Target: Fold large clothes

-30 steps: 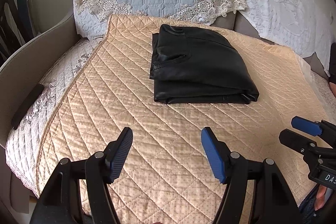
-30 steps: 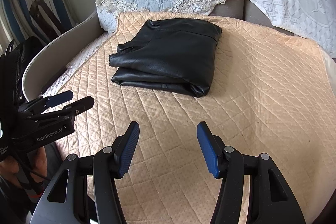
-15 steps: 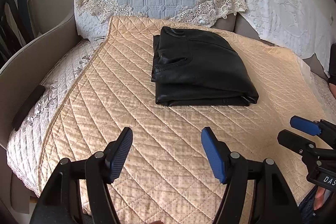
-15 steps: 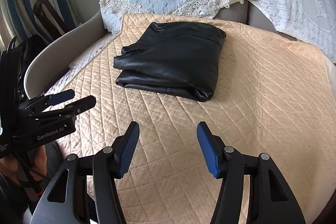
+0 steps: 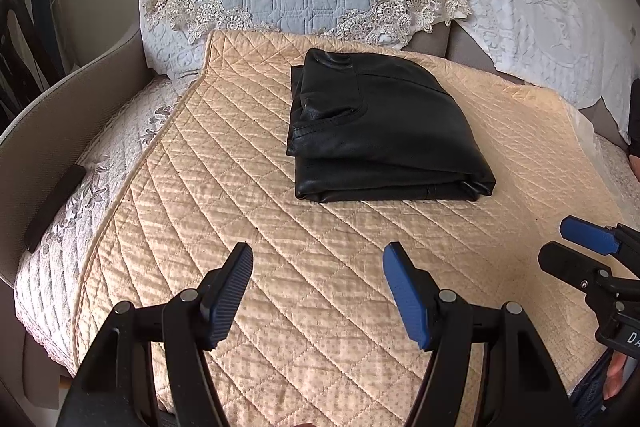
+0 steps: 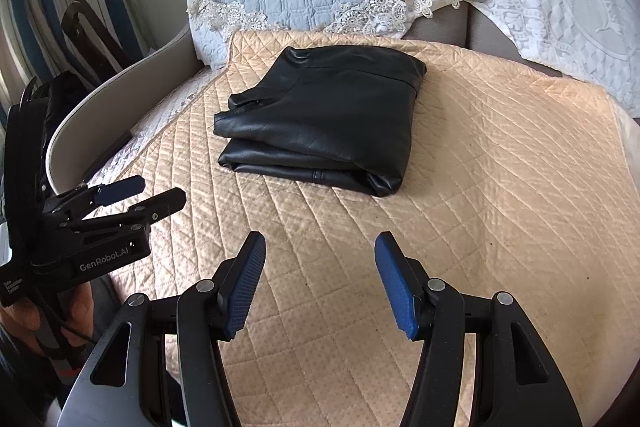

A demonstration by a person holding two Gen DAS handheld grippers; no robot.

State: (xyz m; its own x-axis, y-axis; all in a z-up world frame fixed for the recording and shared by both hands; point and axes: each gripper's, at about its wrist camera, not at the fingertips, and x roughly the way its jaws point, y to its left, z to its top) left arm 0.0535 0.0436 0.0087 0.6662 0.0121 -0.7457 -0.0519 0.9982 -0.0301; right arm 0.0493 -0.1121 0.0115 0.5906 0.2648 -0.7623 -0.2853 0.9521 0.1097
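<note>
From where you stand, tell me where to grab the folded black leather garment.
Take the black leather garment by its thick folded near edge, coming in low from the front: the stacked layers there bulge off the quilted cover, giving open fingers something to straddle.

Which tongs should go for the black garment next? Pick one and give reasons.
Right, narrowly. The garment lies straight ahead of the right tongs, open and empty. From the left tongs, also open, it sits off to the right. Both are apart from it.
</note>
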